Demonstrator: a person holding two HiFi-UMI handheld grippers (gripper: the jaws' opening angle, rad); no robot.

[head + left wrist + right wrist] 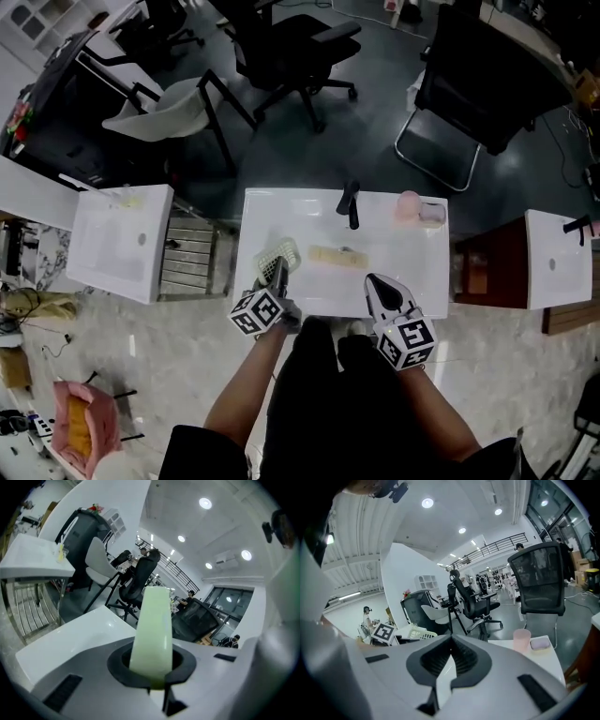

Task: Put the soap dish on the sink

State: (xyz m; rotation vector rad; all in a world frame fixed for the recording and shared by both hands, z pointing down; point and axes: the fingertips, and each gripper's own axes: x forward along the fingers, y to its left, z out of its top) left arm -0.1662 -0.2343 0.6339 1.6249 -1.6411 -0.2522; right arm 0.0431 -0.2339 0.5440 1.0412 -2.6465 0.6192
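Observation:
My left gripper (278, 272) is shut on a pale green slotted soap dish (282, 252), held over the left part of the white sink (412, 272). In the left gripper view the dish's edge (152, 630) stands up between the jaws of the left gripper (151, 667). A yellowish soap bar (337, 255) lies in the basin just right of the dish. My right gripper (378, 286) hangs over the sink's front edge, shut and empty; its tips (451, 641) meet. The dish (415, 632) also shows at left in the right gripper view.
A black faucet (351, 202) stands at the sink's back. A pink cup (408, 206) and a purple item (432, 214) sit at the back right corner. More white sinks stand at left (117, 239) and right (558, 258). A metal rack (187, 258) and office chairs surround them.

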